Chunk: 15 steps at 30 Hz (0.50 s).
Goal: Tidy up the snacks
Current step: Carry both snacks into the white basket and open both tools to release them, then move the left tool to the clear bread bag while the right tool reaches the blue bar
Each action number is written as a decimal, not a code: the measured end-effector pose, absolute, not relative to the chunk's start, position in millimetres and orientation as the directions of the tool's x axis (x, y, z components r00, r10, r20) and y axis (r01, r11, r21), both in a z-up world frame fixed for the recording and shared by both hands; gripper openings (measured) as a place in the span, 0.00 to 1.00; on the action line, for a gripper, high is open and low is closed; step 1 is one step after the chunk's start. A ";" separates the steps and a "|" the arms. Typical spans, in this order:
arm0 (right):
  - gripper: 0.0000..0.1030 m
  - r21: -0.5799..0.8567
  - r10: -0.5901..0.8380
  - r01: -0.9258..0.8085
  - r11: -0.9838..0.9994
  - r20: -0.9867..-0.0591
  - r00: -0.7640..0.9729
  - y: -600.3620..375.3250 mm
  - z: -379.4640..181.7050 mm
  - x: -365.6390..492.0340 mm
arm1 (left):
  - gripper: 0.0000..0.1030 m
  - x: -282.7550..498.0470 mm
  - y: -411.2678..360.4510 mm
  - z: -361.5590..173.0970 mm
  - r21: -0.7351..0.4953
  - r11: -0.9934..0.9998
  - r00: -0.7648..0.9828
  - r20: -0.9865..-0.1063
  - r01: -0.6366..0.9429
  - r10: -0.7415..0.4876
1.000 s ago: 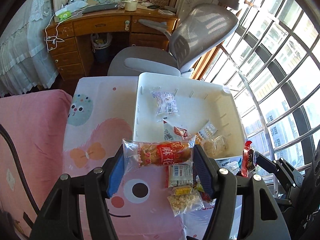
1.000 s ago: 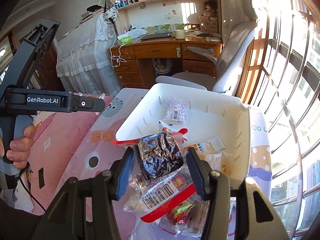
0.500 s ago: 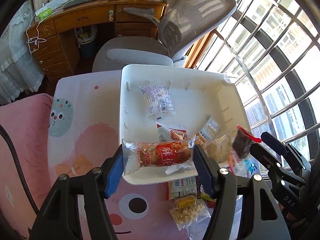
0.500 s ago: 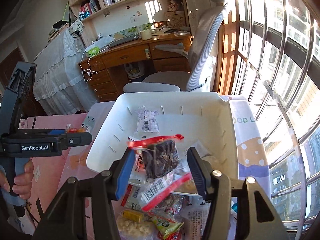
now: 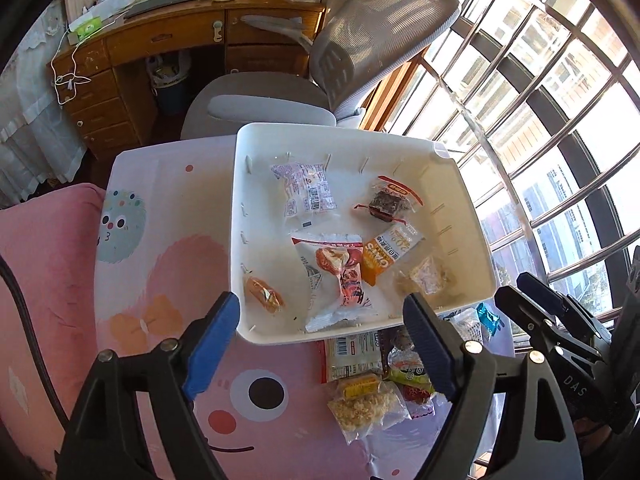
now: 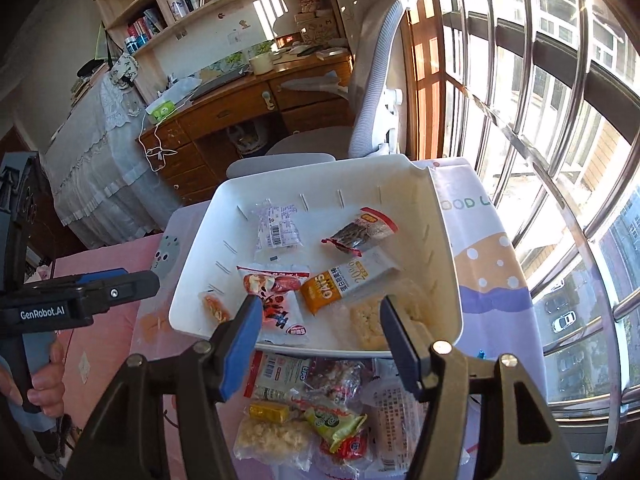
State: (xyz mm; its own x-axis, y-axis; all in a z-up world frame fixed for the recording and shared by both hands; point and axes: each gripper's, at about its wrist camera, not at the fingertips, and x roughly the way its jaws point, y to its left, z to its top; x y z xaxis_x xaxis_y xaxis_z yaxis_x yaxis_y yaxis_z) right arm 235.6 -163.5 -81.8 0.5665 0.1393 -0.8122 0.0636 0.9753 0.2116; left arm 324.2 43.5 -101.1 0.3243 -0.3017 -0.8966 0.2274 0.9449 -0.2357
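Note:
A white bin (image 5: 464,204) (image 6: 440,248) stands on the pink cartoon tablecloth with several snack packs inside. The twisted-dough pack (image 5: 264,296) (image 6: 276,312) with a red label lies at the bin's near left corner. A dark snack in a red-edged wrapper (image 5: 390,202) (image 6: 360,234) lies toward the far right. My left gripper (image 5: 322,316) hangs over the bin's near rim, its jaws opening with nothing between them. My right gripper (image 6: 320,316) is also opening and empty above the near rim. Loose snack packs (image 5: 372,392) (image 6: 320,412) lie piled on the cloth just in front of the bin.
A grey mesh office chair (image 5: 360,40) stands right behind the table, and a wooden desk (image 5: 160,40) behind that. Barred windows (image 5: 540,120) run along the right. A hand (image 6: 44,384) holds the left gripper's handle at the left of the right wrist view.
Both grippers moved forward over the bin and opened. The dough pack left the left jaws and the dark snack left the right jaws. Both now lie in the bin.

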 end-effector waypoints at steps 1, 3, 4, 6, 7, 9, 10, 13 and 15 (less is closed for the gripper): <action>0.60 0.209 0.134 0.070 0.975 -0.812 0.568 -165.8 -79.9 231.1 | 0.81 320.2 42.0 -98.6 -0.236 0.944 0.325 -0.896 0.231 -0.303; 0.60 0.202 0.120 0.082 0.976 -0.812 0.571 -170.8 -75.9 221.7 | 0.81 311.6 38.6 -93.9 -0.237 0.942 0.327 -0.894 0.239 -0.308; 0.60 0.200 0.114 0.089 0.976 -0.812 0.572 -173.9 -73.9 216.9 | 0.81 306.3 36.4 -91.3 -0.239 0.940 0.327 -0.892 0.244 -0.311; 0.60 0.201 0.106 0.102 0.974 -0.810 0.577 -180.4 -69.4 206.0 | 0.81 296.5 32.4 -86.6 -0.241 0.937 0.331 -0.889 0.252 -0.317; 0.60 0.200 0.100 0.109 0.974 -0.808 0.581 -184.2 -67.1 200.8 | 0.81 291.7 30.3 -84.2 -0.241 0.936 0.333 -0.887 0.255 -0.319; 0.60 0.198 0.088 0.125 0.972 -0.806 0.585 -191.8 -63.8 191.1 | 0.81 282.5 26.2 -79.5 -0.243 0.934 0.337 -0.884 0.261 -0.324; 0.60 0.199 0.085 0.133 0.971 -0.805 0.587 -195.7 -62.5 186.3 | 0.81 278.0 23.8 -77.4 -0.245 0.933 0.339 -0.882 0.265 -0.328; 0.60 0.203 0.077 0.151 0.968 -0.804 0.589 -207.6 -59.7 171.0 | 0.81 263.3 15.9 -71.5 -0.244 0.931 0.345 -0.878 0.273 -0.331; 0.60 0.206 0.074 0.160 0.965 -0.804 0.590 -214.9 -59.3 160.9 | 0.81 253.0 10.0 -68.7 -0.243 0.929 0.347 -0.877 0.278 -0.333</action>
